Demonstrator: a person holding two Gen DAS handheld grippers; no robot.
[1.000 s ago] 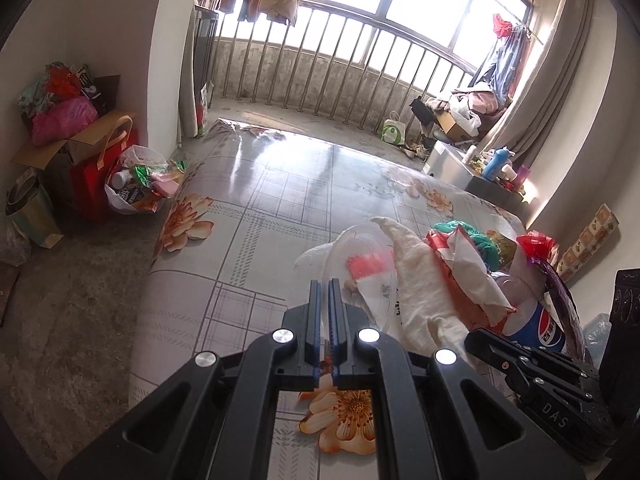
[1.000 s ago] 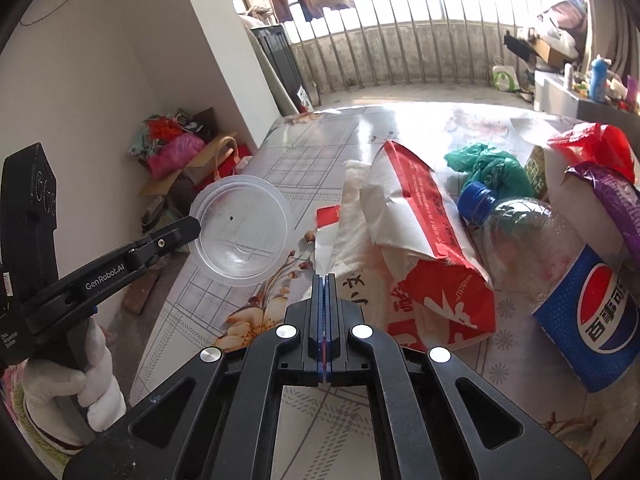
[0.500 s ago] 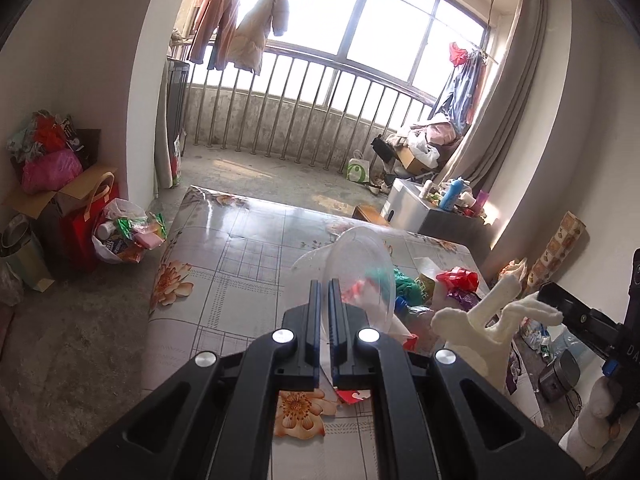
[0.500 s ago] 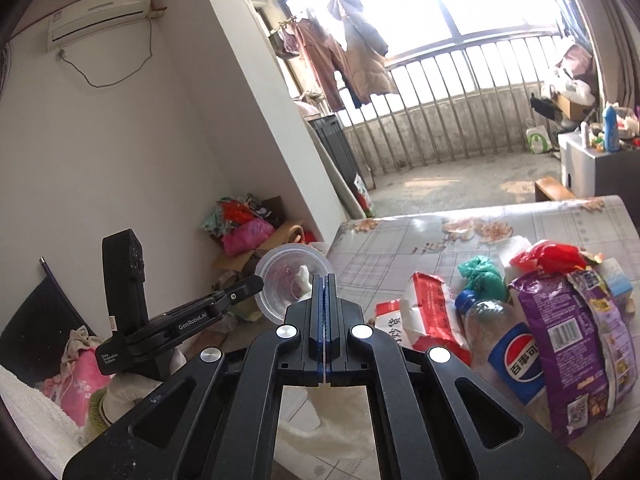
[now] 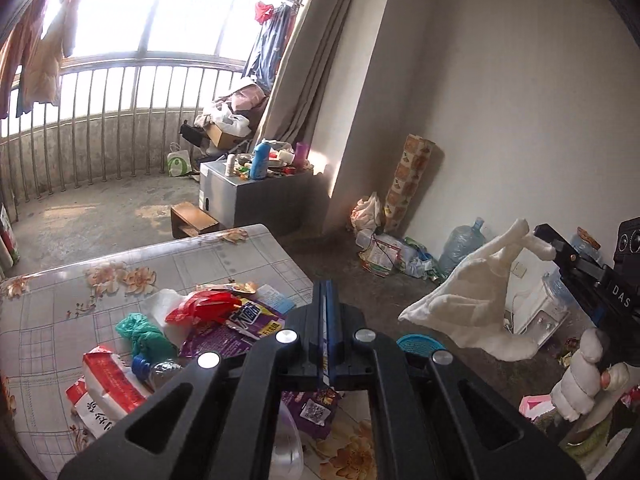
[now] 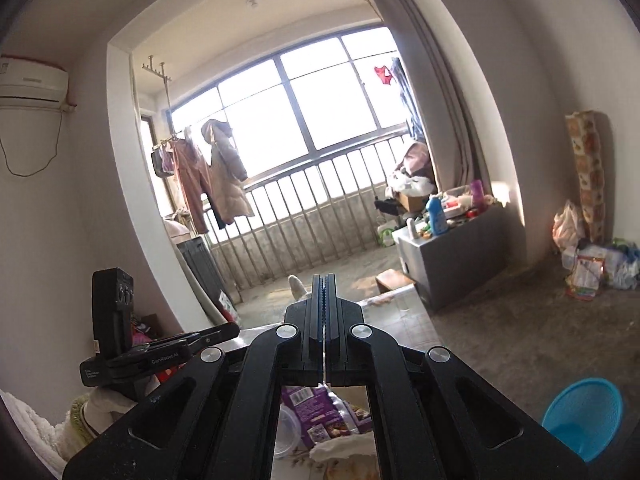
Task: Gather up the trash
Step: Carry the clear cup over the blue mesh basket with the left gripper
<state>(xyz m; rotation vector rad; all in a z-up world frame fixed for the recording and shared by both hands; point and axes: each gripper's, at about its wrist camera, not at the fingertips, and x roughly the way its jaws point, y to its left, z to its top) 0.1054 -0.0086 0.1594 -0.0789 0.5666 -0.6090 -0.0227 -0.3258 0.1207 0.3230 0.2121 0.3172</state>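
Observation:
My left gripper (image 5: pixel 328 286) is shut, raised over the flowered table (image 5: pixel 60 320). A clear plastic tub (image 5: pixel 286 452) hangs blurred just under it, apparently pinched by its rim. To the right, my right gripper (image 5: pixel 540 236) is shut on a white cloth (image 5: pixel 472 308) that dangles in the air. In the right wrist view the cloth (image 6: pixel 297 285) peeks above the shut right gripper (image 6: pixel 324 280), and the left gripper (image 6: pixel 234 330) sits at the left. A blue basket (image 6: pixel 580 416) stands on the floor. Trash lies on the table: a red bag (image 5: pixel 208 306), a green bag (image 5: pixel 140 330), a purple packet (image 5: pixel 236 332).
A gloved hand (image 5: pixel 580 384) carries the right gripper. A grey cabinet (image 5: pixel 240 196) with bottles and a wooden stool (image 5: pixel 192 220) stand beyond the table. Wrappers (image 5: pixel 392 252), a water jug (image 5: pixel 460 248) and a white appliance (image 5: pixel 536 312) lie along the right wall.
Both grippers rose and swung right, away from the trash pile toward the floor by the wall. The white cloth came up off the table in the right gripper. The clear tub travelled with the left.

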